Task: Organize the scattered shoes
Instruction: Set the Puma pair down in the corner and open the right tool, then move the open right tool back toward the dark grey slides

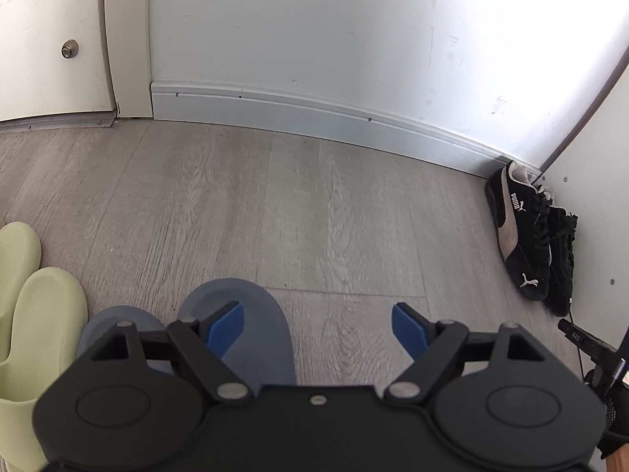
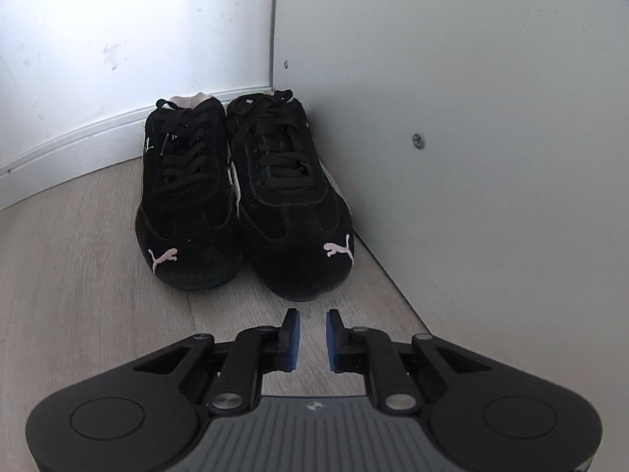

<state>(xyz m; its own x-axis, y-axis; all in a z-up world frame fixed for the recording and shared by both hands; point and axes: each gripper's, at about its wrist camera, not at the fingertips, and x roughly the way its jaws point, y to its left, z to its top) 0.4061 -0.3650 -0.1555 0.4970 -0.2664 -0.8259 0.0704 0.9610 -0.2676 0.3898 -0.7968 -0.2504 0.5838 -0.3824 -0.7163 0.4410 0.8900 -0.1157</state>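
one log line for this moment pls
left gripper: open, empty, over blue slippers | right gripper: nearly shut, empty | black sneakers: paired in corner

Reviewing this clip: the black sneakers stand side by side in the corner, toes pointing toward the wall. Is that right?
Not quite. The black sneakers do stand side by side in the corner, but their toes point away from the wall, toward the right gripper; the heels are at the baseboard. The right wrist view shows it.
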